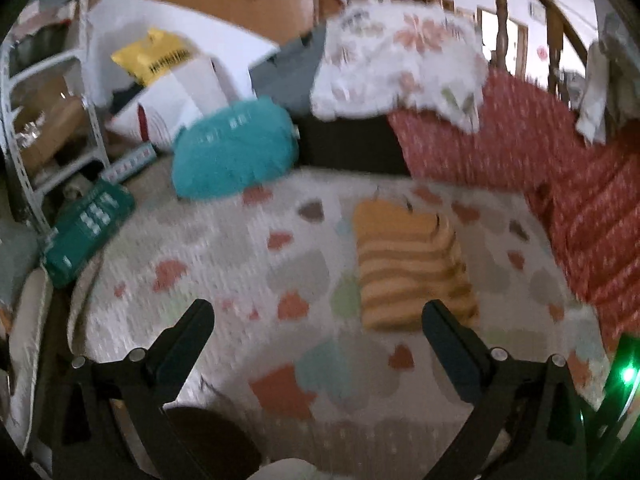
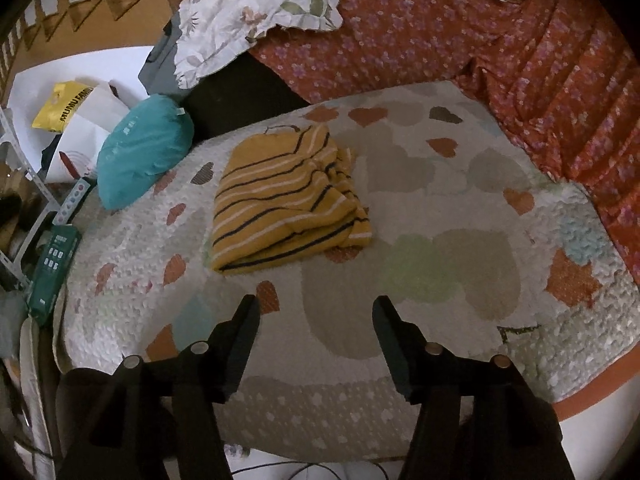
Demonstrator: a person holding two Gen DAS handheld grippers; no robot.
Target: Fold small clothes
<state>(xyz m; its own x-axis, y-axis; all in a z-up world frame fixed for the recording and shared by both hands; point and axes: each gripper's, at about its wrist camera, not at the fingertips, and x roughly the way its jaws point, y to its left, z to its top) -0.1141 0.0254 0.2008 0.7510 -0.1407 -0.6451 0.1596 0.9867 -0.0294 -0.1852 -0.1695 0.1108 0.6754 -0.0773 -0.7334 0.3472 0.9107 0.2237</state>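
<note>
Heart-print quilt (image 2: 460,208) bears the folded striped garment (image 2: 288,196) ahead of both tongs, left gripper (image 1: 318,330) and right gripper (image 2: 316,320), spread and empty; we judge careless grabbing could undo the fold.

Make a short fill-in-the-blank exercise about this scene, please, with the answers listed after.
1. The folded yellow knit garment has dark and white ____.
2. It lies on a white quilt printed with ____ shapes.
3. Both the left tongs and the right tongs are ____ and hold nothing.
4. The puffy pouch left of the garment is ____.

Answers: stripes; heart; open; teal
</note>
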